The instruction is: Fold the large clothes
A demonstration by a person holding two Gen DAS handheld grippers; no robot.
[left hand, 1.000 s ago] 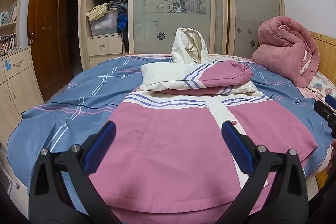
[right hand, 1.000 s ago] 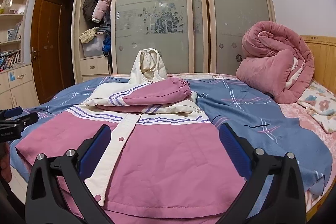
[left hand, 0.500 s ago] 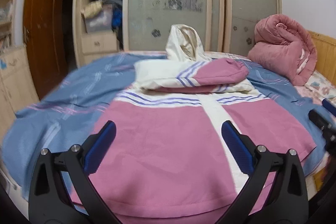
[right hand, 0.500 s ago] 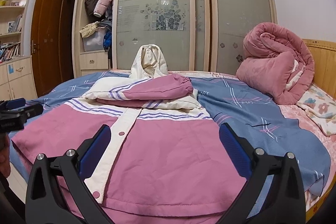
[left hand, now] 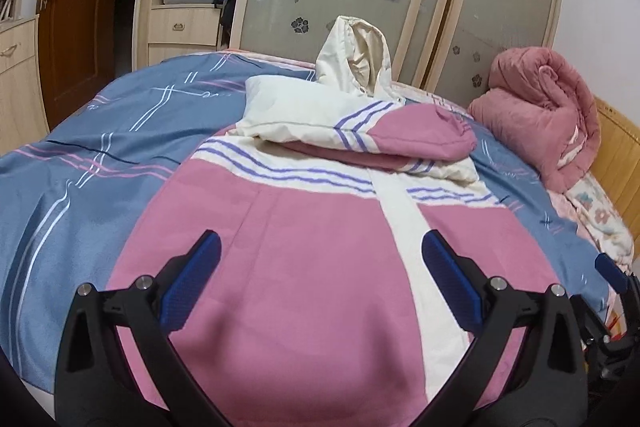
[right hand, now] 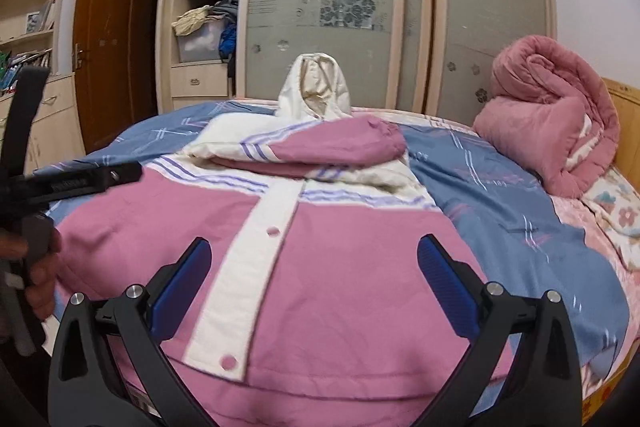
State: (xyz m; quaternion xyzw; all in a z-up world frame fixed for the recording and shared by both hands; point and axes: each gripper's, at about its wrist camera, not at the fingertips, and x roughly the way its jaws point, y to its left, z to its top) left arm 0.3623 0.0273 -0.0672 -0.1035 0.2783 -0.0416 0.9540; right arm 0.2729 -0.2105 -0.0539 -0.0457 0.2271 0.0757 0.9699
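On the bed (left hand: 72, 195), front side up: one pink and cream padded jacket (left hand: 320, 267), lying flat on the blue striped cover, hem toward the cameras. The sleeves (right hand: 320, 151) are lying crossed over the chest; the hood (right hand: 316, 87) is standing up at the far end.

Handling, as judged: soft, puffy, light for its bulk, springy enough to push a fold back open; the shell looks smooth and may be slippery. Best hold: the stitched hem (right hand: 360, 393), one corner per tool, taking both layers.

Left gripper (left hand: 320, 283): hovering over the jacket's lower left half, fingers spread wide, gripping nothing.

Right gripper (right hand: 312, 283): hovering over the lower right half near the button strip (right hand: 260, 247), fingers spread wide, likewise empty.
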